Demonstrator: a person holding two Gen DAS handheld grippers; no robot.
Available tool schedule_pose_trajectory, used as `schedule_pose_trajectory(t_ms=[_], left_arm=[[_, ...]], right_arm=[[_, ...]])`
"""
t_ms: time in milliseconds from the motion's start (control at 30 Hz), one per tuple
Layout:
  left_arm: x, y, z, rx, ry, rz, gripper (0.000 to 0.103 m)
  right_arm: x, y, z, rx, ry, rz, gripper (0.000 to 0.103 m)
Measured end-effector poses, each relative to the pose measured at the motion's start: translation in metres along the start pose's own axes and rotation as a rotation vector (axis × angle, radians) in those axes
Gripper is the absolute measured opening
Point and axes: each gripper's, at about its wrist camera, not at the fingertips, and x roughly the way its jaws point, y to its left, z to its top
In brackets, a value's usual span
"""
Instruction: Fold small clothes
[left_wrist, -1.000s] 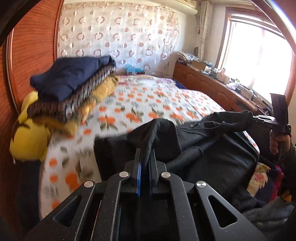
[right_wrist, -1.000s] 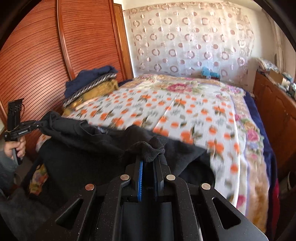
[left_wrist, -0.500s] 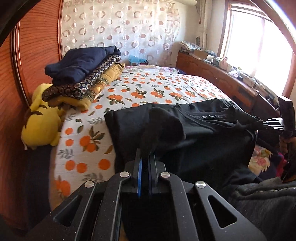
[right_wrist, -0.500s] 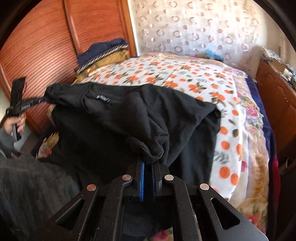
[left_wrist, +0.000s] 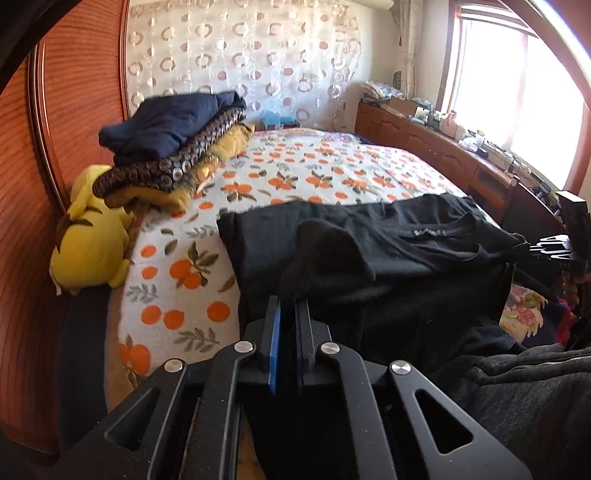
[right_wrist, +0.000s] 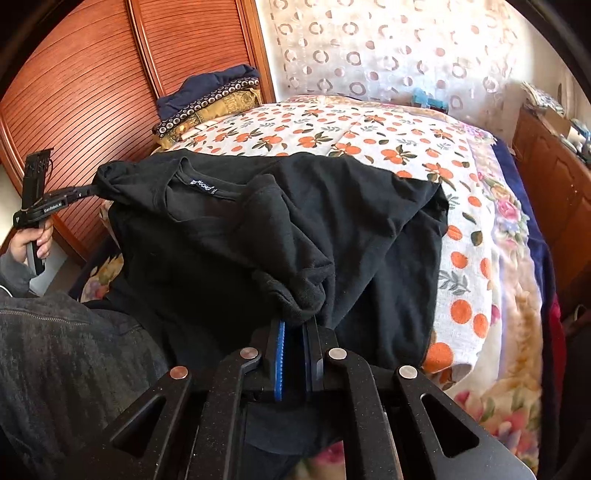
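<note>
You've got the black shirt (right_wrist: 229, 236) spread on the near end of the bed (right_wrist: 369, 129), left gripper (left_wrist: 287, 314) and right gripper (right_wrist: 295, 325) each clamped on a shoulder. Keep it taut and level, then lay it flat before folding.

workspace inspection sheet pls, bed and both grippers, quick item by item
surface: bed with orange-print cover.
job's things: black t-shirt spread at the near edge of the bed, collar label up.
clutter: stack of folded clothes and yellow plush toy at the wardrobe side.
grippers: left gripper shut on t-shirt fabric; right gripper shut on another bunch of it.
cables: nothing seen.
surroundings: wooden wardrobe, patterned curtain, window, cluttered sideboard.
</note>
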Motion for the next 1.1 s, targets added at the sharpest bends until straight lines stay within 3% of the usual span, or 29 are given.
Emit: schedule_pose_trajectory(t_ms=[67,200,300,400,567,900,1100], left_arm=[[-0.004,0.000,0.003,0.009,-0.016,0.022,0.010],[-0.008,0.003,0.012,-0.007,-0.056,0.020,0.046],[0.000,0.003,0.020,-0.008,-0.058,0.028,0.054],[0.011,0.001,0.030,-0.011,-0.085,0.048,0.054],[0.035,-0.004,0.045,-0.026,-0.078,0.019,0.054],[0.080,-0.036,0.052,0.023,0.021,-0.088,0.054],[0.092,-0.036,0.066,0.011,0.024,-0.097,0.054]], right_arm=[[-0.002,0.002,-0.001,-0.006,0.001,-0.018,0.008],[-0.009,0.000,-0.003,0.014,-0.024,-0.038,0.017],[-0.011,-0.005,0.000,0.016,-0.038,-0.078,0.031],[-0.006,-0.011,0.008,0.039,-0.057,-0.086,0.043],[0.007,-0.019,0.026,0.057,-0.087,-0.082,0.044],[0.000,-0.002,0.042,-0.003,-0.163,-0.046,0.045],[0.043,-0.036,0.049,0.097,-0.107,-0.141,0.046]])
